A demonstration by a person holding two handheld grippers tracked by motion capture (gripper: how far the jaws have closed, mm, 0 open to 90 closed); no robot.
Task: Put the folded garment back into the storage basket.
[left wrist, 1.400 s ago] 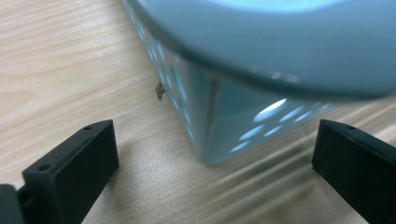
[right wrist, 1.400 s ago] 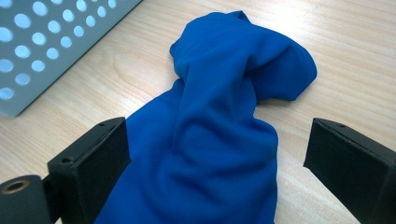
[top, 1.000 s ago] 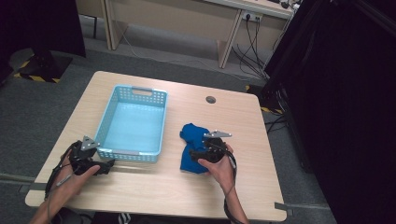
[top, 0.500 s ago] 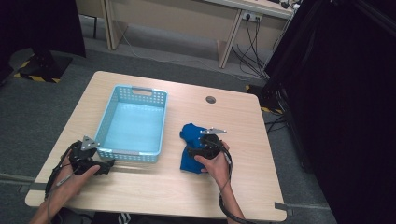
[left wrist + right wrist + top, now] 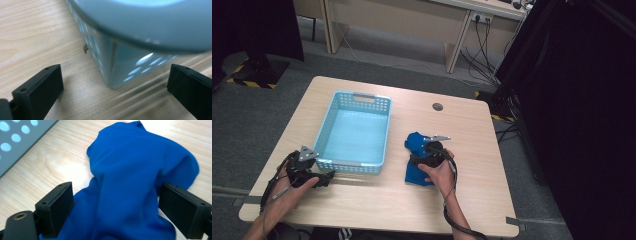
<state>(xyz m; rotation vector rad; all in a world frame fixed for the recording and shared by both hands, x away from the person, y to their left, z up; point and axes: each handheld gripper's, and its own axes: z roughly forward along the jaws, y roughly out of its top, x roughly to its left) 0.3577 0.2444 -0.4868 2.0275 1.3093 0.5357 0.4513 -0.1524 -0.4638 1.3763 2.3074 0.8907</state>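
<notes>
A crumpled blue cloth point(image 5: 415, 142) lies on the wooden table point(image 5: 472, 150), to the right of a light blue plastic basket point(image 5: 364, 95). My right gripper point(image 5: 421, 159) is low over the cloth. In the right gripper view the bunched blue cloth point(image 5: 140, 162) runs between the jaws of the right gripper point(image 5: 116, 195). They have just been closing and still stand wide, one on each side of the fold. My left gripper point(image 5: 328, 176) rests open at the basket's near left corner. In the left gripper view that corner of the basket point(image 5: 140, 30) stands between the spread jaws of the left gripper point(image 5: 115, 82), untouched.
The basket's inside is bare. A round cable hole point(image 5: 438, 106) sits near the table's far edge. Dark curtains hang to the right, and a desk with cables stands behind.
My right gripper has slid a little to the left and down, further onto the blue cloth. The left gripper and the basket have stayed where they were.
</notes>
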